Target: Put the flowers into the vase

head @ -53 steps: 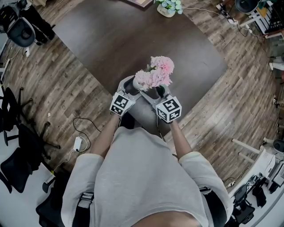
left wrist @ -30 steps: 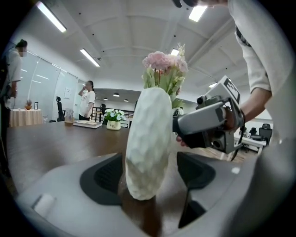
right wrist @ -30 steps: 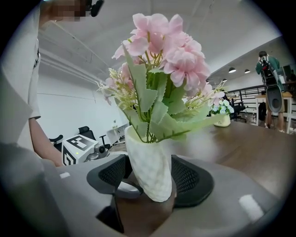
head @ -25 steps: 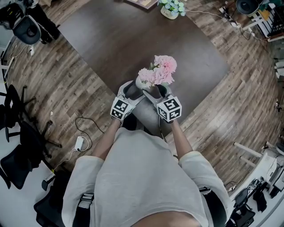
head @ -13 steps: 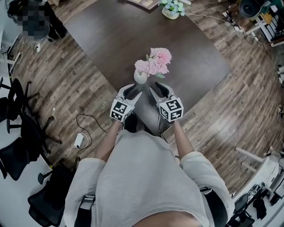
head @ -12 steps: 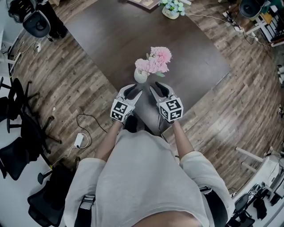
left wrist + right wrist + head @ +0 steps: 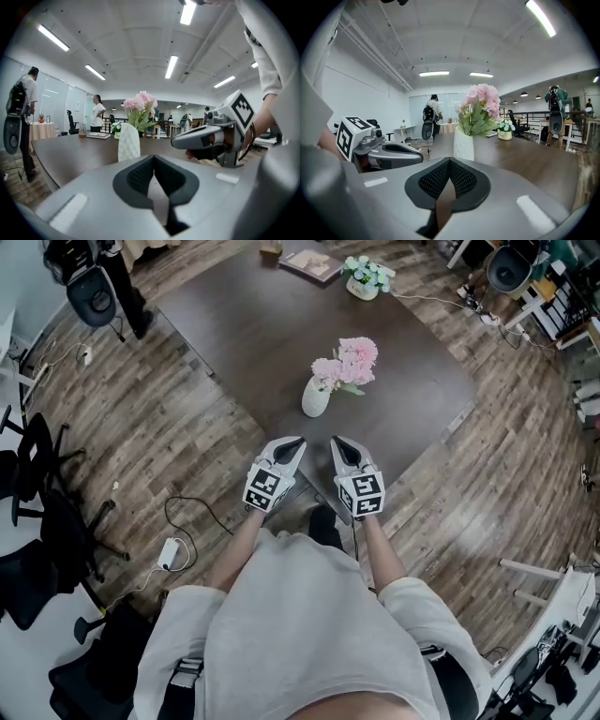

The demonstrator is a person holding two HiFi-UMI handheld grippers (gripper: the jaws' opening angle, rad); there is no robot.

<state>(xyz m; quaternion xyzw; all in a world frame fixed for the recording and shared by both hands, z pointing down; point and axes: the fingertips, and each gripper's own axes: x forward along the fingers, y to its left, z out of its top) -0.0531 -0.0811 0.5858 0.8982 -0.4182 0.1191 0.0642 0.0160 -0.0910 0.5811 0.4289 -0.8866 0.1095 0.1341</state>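
The white vase (image 7: 316, 397) stands mid-frame on the dark surface (image 7: 225, 324), with the pink flowers (image 7: 347, 360) in it. Just below it, the left gripper (image 7: 296, 442) and right gripper (image 7: 337, 442) sit side by side. Their jaws have just been closing and are now together on nothing, apart from the vase. A potted plant (image 7: 367, 277) and a book (image 7: 315, 264) lie at upper centre. Office chairs (image 7: 37, 484) and a power adapter (image 7: 170, 547) are on the floor at left.

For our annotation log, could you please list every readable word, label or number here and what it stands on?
None can be read.
The left hand-held gripper and right hand-held gripper: only black-and-white square markers, no letters.
The book cover: too small to read.
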